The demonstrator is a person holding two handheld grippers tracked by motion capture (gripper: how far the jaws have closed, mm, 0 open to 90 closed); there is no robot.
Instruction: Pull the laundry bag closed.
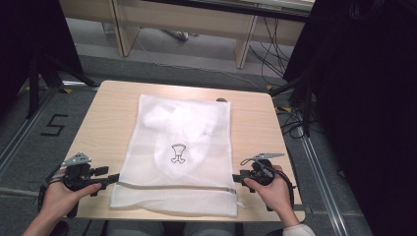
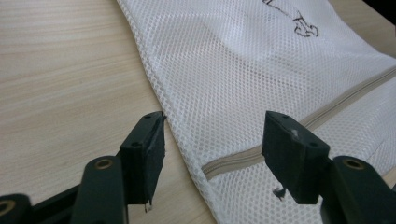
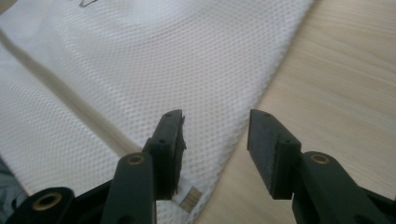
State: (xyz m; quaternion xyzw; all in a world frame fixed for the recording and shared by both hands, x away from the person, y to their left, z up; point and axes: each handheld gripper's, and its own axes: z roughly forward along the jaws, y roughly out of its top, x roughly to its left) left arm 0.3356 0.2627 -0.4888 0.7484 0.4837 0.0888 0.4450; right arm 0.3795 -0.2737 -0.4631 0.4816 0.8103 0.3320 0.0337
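Numeral "5" (image 1: 53, 125) marks floor left of mesh laundry bag (image 1: 179, 152).

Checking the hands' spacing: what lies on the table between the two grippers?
In the high view, the white mesh bag spans the table between the left gripper and right gripper, zipper running across.

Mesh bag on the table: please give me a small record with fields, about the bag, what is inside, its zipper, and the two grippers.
bag: white mesh bag, lying flat on the wooden table
contents: white cloth with a small dark drawing
zipper: beige zipper, closed, running across the near end
left gripper: jaws open, at the bag's left edge beside the zipper end
right gripper: jaws open, at the bag's right edge
held: nothing
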